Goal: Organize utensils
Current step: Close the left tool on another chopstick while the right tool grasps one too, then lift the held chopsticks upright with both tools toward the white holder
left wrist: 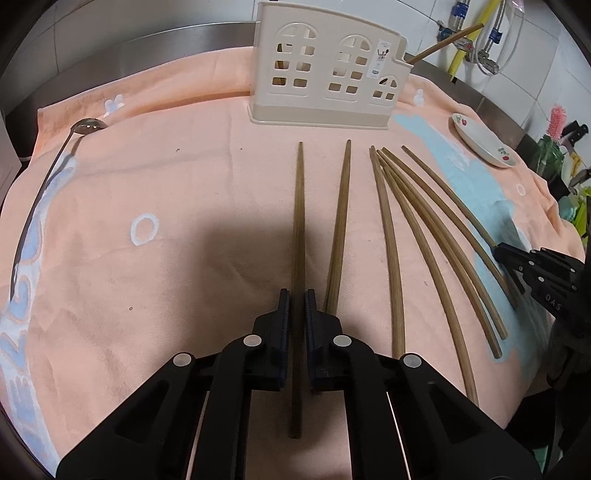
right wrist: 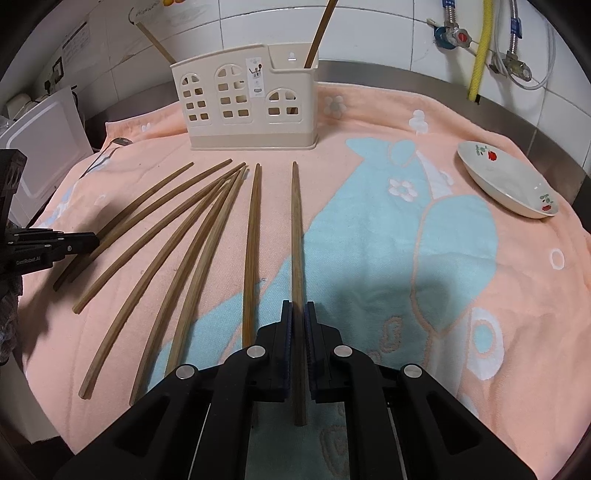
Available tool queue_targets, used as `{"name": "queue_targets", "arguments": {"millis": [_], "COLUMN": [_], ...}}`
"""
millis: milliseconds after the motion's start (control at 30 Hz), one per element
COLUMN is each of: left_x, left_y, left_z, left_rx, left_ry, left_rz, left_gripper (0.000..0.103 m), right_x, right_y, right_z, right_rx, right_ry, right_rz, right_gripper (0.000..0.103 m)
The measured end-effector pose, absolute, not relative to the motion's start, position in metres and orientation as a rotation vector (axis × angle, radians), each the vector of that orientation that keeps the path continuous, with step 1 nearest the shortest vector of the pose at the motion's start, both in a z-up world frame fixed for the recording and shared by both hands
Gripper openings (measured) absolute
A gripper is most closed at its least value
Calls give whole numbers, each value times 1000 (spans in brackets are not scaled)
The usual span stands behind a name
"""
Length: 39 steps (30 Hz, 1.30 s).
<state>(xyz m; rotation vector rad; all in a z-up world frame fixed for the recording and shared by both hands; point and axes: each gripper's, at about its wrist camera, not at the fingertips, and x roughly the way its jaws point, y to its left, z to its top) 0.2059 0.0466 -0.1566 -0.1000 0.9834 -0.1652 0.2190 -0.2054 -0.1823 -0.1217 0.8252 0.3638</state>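
Several brown chopsticks lie fanned on a peach towel [left wrist: 166, 184], tips toward a cream utensil holder [left wrist: 325, 70] at the back. My left gripper [left wrist: 297, 301] is shut on the leftmost chopstick [left wrist: 298, 206], which lies along the towel. My right gripper [right wrist: 299, 312] is shut on the rightmost chopstick [right wrist: 296, 221]. The holder [right wrist: 240, 99] has one chopstick in its right compartment [right wrist: 319, 33] and one leaning out at its left [right wrist: 155, 40]. A metal spoon [left wrist: 59, 155] lies at the towel's far left. Each gripper shows at the edge of the other's view.
A white dish with red flowers [right wrist: 509, 184] sits at the towel's right. A tiled wall with pipes and valves [right wrist: 476, 44] stands behind. A white appliance [right wrist: 40, 147] is at the left, and kitchen clutter [left wrist: 561, 147] is beyond the towel's right edge.
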Motion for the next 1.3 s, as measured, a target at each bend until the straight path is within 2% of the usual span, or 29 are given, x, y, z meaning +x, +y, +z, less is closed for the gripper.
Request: {"name": "queue_targets", "arguments": {"millis": [433, 633, 1100, 1300], "left_x": [188, 186, 185, 180], "left_y": [39, 39, 47, 47], "left_z": [-117, -118, -123, -106], "left_rx": [-78, -67, -98, -89], "left_ry": [903, 919, 924, 866], "left_rz": [-190, -187, -177, -164], "left_gripper": [6, 6, 6, 6], "right_x": [200, 194, 194, 196], "right_y": [-208, -205, -203, -202], "right_z": [-140, -119, -115, -108], "right_rx": [-114, -112, -108, -103], "right_ry": [707, 652, 644, 628], "right_rz": [365, 373, 375, 378], "right_gripper": [6, 6, 6, 6]}}
